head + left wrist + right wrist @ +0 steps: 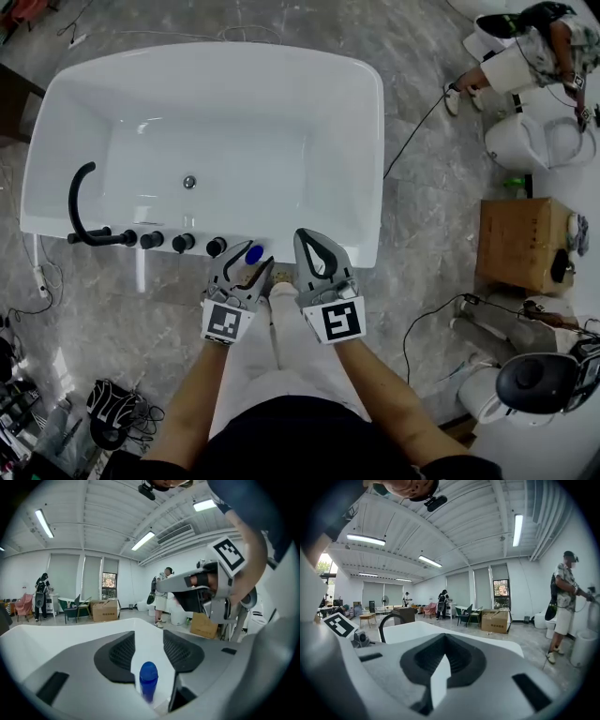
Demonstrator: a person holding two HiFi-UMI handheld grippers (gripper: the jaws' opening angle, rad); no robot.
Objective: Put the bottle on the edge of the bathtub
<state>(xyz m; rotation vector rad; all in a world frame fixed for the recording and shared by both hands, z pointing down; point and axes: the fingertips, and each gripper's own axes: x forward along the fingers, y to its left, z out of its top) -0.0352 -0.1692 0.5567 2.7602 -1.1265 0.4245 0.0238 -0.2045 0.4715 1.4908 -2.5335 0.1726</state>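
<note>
A: Okay, quick, where's the bottle?

B: Blue bottle [254, 253] stands upright on the near long edge of the white bathtub [371, 141], roughly mid-edge, just right of the row of black knobs [183, 242]. From the head view only its blue cap shows.

A: Is anything gripping it?

B: No. Left claw [148, 635] is released, jaws apart, pads clear of the bottle. In the left gripper view the bottle shows low in the gap between the jaws, with white rim under it and nothing pressing its sides. From the head view the claw's tips sit either side of the cap.

A: Right claw?

B: Right claw [309, 238] is clenched, tips together, nothing between them. It's just right of the left one, over the same near edge, near the bottle but apart from it. A person's bare forearms run back from both claws to the bottom of the head view.

A: Anything else on the tub?

B: Black curved faucet [82, 202] toward the near left corner, left of the knobs. Round drain [189, 182] in the tub's bottom.

A: Surroundings?

B: Grey marbled floor [422, 216] all round. Wooden box [520, 242] right of the tub, well apart from it. Another person [530, 47] is at the far right corner of the head view, beside a white toilet [539, 141]. Thin cables trail across the floor.
</note>
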